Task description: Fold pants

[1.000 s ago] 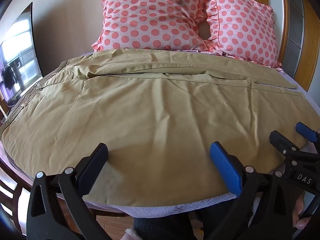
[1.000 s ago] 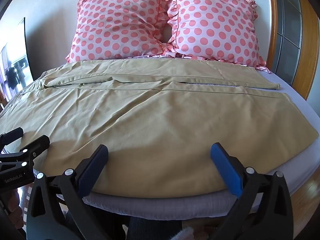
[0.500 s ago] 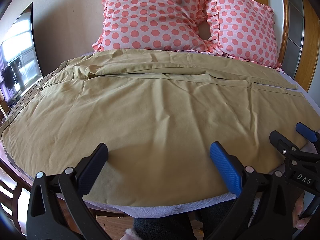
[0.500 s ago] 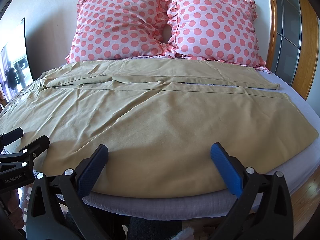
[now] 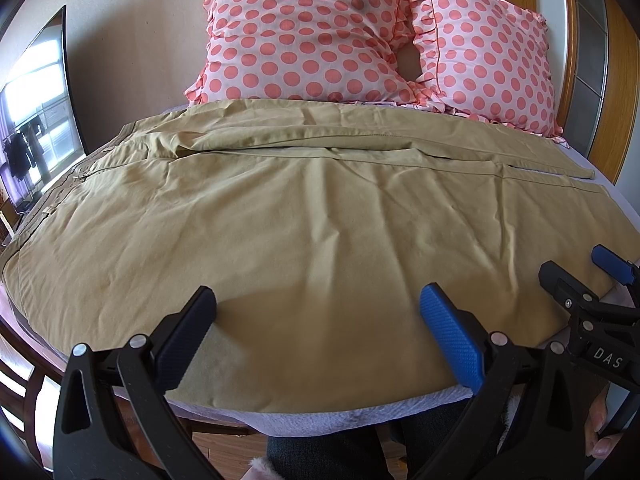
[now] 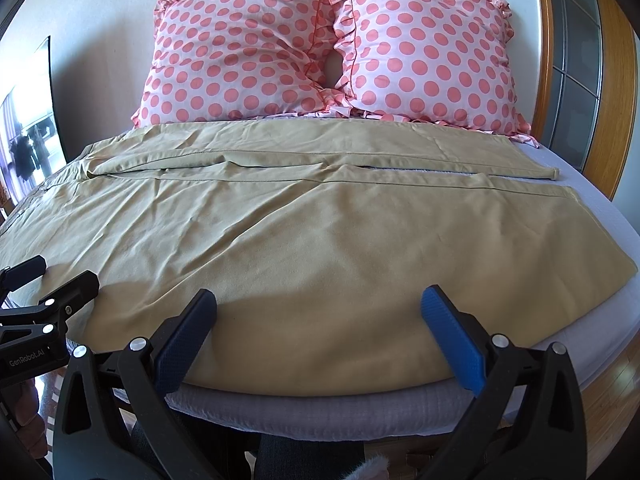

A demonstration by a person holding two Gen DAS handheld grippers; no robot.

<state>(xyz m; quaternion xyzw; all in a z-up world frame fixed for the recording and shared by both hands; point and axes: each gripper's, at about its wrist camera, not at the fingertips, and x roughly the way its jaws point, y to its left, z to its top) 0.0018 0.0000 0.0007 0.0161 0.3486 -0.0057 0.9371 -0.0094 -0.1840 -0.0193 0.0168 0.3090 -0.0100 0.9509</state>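
Pants fill the middle of both frames, khaki, spread flat across the bed, waistband toward the left edge, leg ends toward the right. Left gripper sits low at the bottom of its view, jaws spread wide, holding nothing, tips over the near hem. Right gripper is likewise splayed and empty at the bottom of its frame, over the cloth's near edge. Two polka-dot pillows lean against the wall along the top.
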